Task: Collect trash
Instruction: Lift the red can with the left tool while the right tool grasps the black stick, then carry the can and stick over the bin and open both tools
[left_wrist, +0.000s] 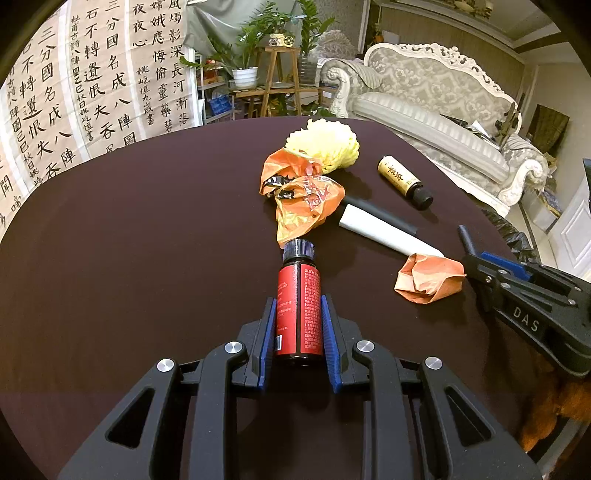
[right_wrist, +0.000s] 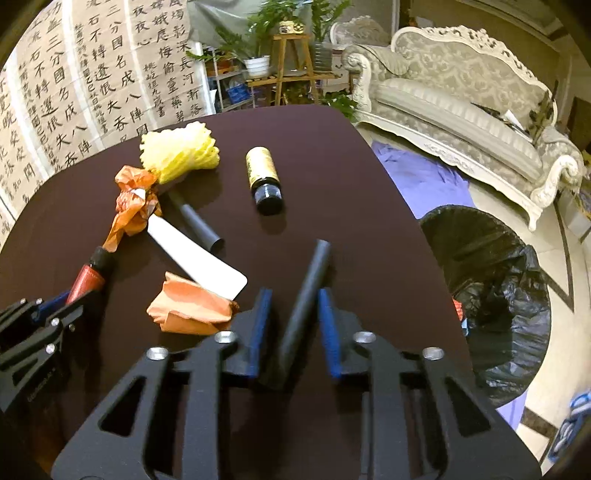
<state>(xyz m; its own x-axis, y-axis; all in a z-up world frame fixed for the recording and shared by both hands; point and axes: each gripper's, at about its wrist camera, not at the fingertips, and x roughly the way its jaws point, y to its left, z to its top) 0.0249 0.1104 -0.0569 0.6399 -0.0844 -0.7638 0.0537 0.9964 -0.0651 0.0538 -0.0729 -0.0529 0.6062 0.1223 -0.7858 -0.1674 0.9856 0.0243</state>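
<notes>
My left gripper (left_wrist: 298, 299) is shut on a small brown bottle with a red label (left_wrist: 297, 314), black cap pointing away, low over the dark table (left_wrist: 147, 221). My right gripper (right_wrist: 294, 291) is shut on a slim black tube (right_wrist: 306, 280) that sticks out forward past the fingers. On the table lie a crumpled orange paper (right_wrist: 192, 302), a flat white piece (right_wrist: 195, 254), a second black tube (right_wrist: 195, 221), an orange plastic bag (left_wrist: 299, 195), a yellow foam net (left_wrist: 325, 146) and a gold-labelled bottle (right_wrist: 263, 177).
A bin lined with a black bag (right_wrist: 491, 288) stands on the floor just off the table's right edge. Behind it is a pale ornate sofa (right_wrist: 461, 110). Calligraphy sheets (left_wrist: 74, 92) hang to the left, and potted plants (left_wrist: 258, 55) stand at the back.
</notes>
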